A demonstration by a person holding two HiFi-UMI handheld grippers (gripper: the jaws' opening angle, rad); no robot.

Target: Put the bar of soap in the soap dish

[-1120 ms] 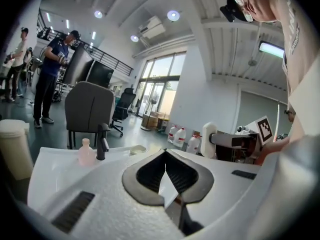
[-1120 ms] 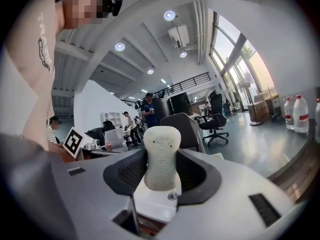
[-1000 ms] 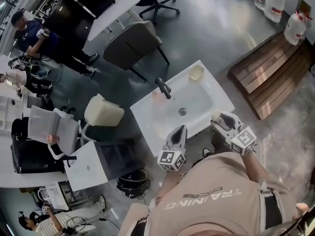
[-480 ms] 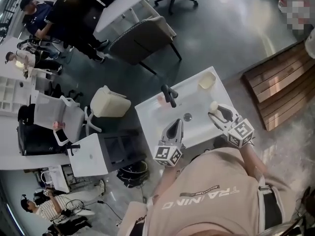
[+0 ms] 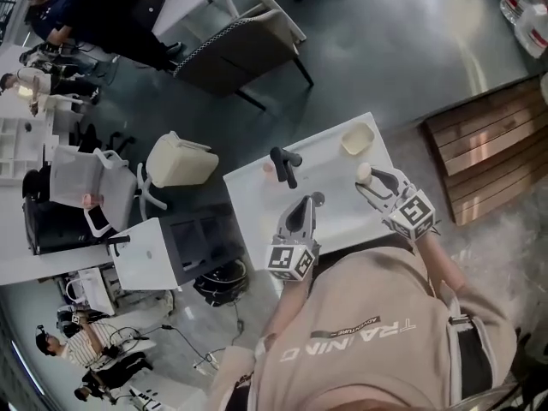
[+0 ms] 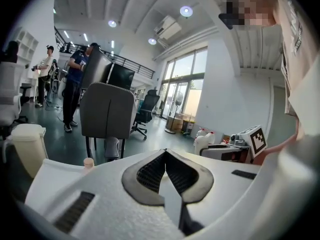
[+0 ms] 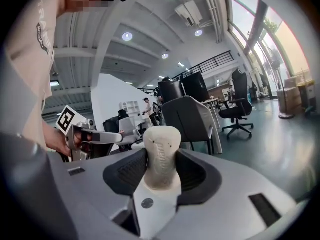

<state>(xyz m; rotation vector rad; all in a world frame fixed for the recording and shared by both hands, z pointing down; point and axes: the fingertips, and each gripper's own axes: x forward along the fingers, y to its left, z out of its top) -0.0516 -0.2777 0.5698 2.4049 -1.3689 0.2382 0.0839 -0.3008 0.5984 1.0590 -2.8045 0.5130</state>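
Observation:
A cream bar of soap [image 7: 161, 156] stands upright between the jaws of my right gripper [image 7: 161, 149], which is shut on it. In the head view that gripper [image 5: 366, 181] holds the soap [image 5: 364, 173] over the right part of the white sink [image 5: 253, 197]. It is a little short of the cream soap dish [image 5: 357, 138] at the sink's far right corner. My left gripper [image 5: 306, 200] hangs over the sink's near middle. Its jaws are shut with nothing between them [image 6: 165, 156].
A black faucet [image 5: 285, 165] rises at the back of the sink, with a small pink item [image 5: 269, 167] beside it. A grey chair [image 5: 231, 54] and a cream bin [image 5: 175, 161] stand beyond the sink. Wooden boards [image 5: 484, 148] lie on the right.
My right gripper has carried the soap from the sink's front right edge closer to the soap dish. The left gripper stays shut over the sink.

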